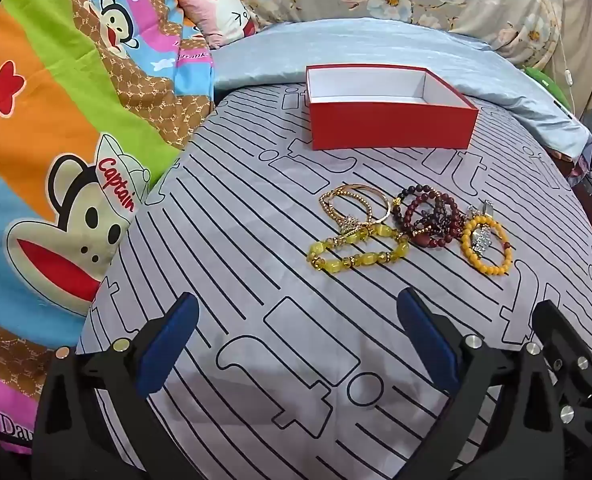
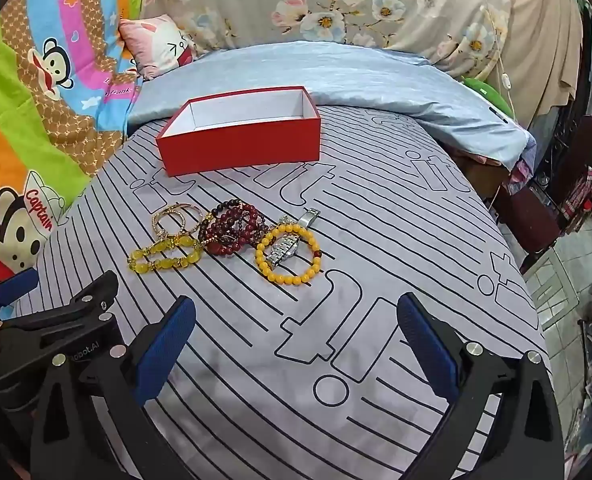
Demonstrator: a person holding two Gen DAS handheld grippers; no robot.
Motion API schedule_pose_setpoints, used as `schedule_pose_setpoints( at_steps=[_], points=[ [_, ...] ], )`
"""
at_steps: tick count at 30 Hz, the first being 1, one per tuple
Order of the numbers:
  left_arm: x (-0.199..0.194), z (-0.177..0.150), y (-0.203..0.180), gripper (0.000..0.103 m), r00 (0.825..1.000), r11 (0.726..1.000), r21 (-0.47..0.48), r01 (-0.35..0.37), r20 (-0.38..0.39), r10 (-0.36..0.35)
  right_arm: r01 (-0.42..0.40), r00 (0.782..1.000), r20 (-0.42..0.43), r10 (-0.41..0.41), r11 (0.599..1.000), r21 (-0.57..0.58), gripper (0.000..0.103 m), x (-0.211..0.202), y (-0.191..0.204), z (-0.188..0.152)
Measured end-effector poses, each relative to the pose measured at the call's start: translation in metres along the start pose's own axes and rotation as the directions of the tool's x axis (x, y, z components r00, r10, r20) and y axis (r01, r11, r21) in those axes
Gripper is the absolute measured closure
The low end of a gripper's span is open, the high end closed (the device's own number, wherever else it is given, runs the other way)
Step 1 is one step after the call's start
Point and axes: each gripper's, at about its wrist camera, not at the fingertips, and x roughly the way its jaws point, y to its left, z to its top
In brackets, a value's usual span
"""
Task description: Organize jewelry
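Observation:
An open red box (image 1: 392, 126) with a white inside stands empty at the back of the striped bed sheet; it also shows in the right wrist view (image 2: 243, 148). In front of it lies a cluster of jewelry: gold bangles (image 1: 356, 204), a yellow stone bracelet (image 1: 356, 252), dark red bead bracelets (image 1: 428, 216), an orange bead bracelet (image 1: 488, 246) and a silver watch (image 2: 287, 248). My left gripper (image 1: 296, 344) is open and empty, short of the jewelry. My right gripper (image 2: 296, 344) is open and empty, just short of the orange bracelet (image 2: 287, 258).
A cartoon monkey blanket (image 1: 55, 160) lies along the left. A light blue pillow (image 1: 376, 44) and a pink cushion (image 1: 219, 12) lie behind the box. The bed's right edge (image 2: 528, 280) drops to a tiled floor. The left gripper's body (image 2: 55, 320) sits beside the right one.

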Motion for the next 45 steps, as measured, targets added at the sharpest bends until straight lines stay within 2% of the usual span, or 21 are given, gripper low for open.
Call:
schedule_pose_setpoints(
  at_steps=[13, 45],
  points=[
    [-0.005, 0.001, 0.008, 0.007, 1.0, 1.0, -0.016, 0.004, 0.01, -0.004, 0.026, 0.999, 0.022, -0.025, 0.999, -0.027, 0.005, -0.004, 0.007, 0.002],
    [-0.002, 0.003, 0.007, 0.007, 1.0, 1.0, -0.019, 0.001, 0.002, -0.001, 0.031, 0.999, 0.011, -0.031, 0.999, -0.019, 0.005, 0.001, 0.004, 0.003]
  ],
)
